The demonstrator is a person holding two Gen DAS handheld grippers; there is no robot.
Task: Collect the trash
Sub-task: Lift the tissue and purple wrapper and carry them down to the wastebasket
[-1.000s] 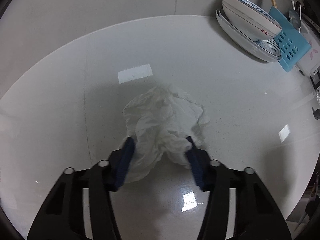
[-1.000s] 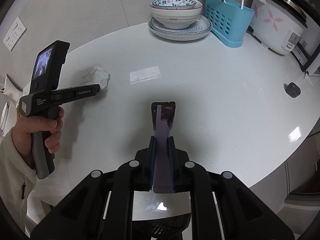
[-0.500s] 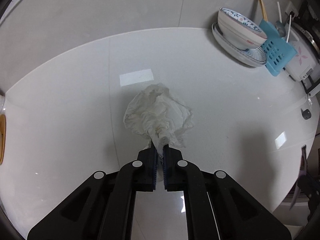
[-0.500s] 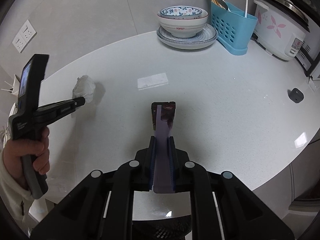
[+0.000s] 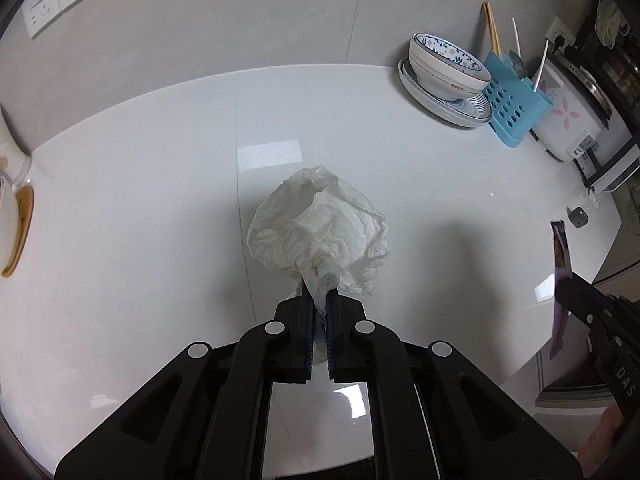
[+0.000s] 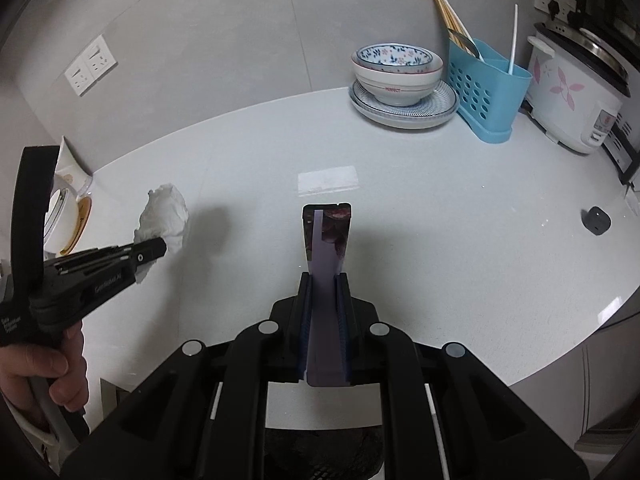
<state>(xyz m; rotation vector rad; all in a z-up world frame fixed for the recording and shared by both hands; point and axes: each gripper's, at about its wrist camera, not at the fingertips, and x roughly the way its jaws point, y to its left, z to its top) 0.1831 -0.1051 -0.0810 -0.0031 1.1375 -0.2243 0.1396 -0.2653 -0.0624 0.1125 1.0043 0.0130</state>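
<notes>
My left gripper [image 5: 318, 300] is shut on a crumpled white tissue [image 5: 320, 228] and holds it above the white countertop [image 5: 160, 220]. The same tissue [image 6: 164, 216] and left gripper [image 6: 158, 249] show at the left of the right wrist view, lifted off the surface. My right gripper [image 6: 323, 280] is shut on a flat purple wrapper [image 6: 326, 236] that sticks up between the fingers. That wrapper [image 5: 559, 276] also shows at the right edge of the left wrist view.
At the back right stand a bowl on plates [image 6: 400, 76], a blue utensil caddy [image 6: 486, 84] and a white rice cooker [image 6: 576, 92]. A small dark object [image 6: 597, 221] lies at the right. A cup and dish [image 6: 68, 208] sit at the left. A dark bin [image 6: 320, 452] is below the counter edge.
The left gripper closed on the tissue and lifted it off the countertop, pulling back. The right gripper kept holding the wrapper and drew back slightly.
</notes>
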